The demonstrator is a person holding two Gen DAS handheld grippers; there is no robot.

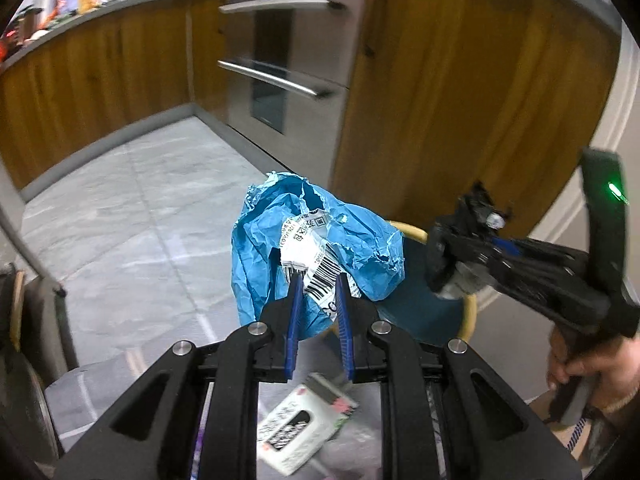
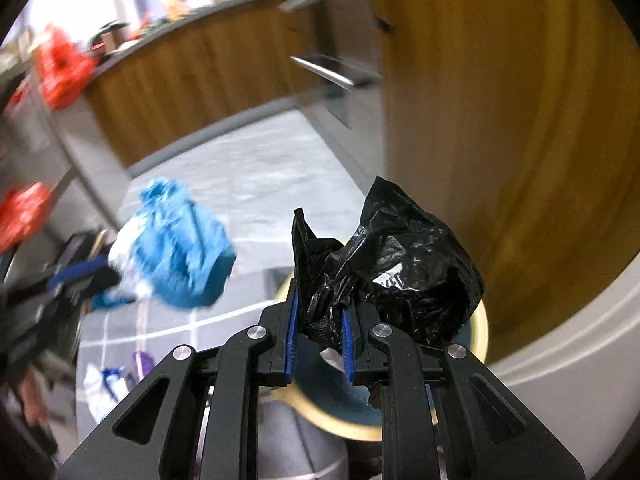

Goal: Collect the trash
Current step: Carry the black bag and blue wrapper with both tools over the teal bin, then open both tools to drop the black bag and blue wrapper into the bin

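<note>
Left gripper (image 1: 318, 292) sits nearest in its own view, blue pads closed to a narrow gap w/ the crumpled blue mailer bag (image 1: 316, 248) pinched at its white barcode label, so the bag hangs forward off the tips and clear of the floor. Right gripper (image 2: 319, 316) likewise: pads closed on a wad of black plastic bag (image 2: 384, 272), most of the bulk spilling to the right of the fingers.

Both pieces of trash look held aloft for transport. Prob. destination is the round bin w/ the yellow rim and teal liner (image 2: 478, 332), which lies just below and behind the black wad; in the left view its rim shows just beyond the blue bag.

Below the left gripper a white printed carton (image 1: 308, 424) lies loose, not gripped, and small bits of litter (image 2: 108, 384) sit on the floor lower left in the right view. More to collect, I'd judge.

Room: grey tiled floor (image 1: 152, 208) is open ahead and to the left. Wooden cabinet front (image 1: 460, 100) closes the right side near the bin, so swing room is tight there. Farther off, oven w/ steel handles (image 1: 280, 76), then the cluttered counter (image 1: 80, 12) at back.
</note>
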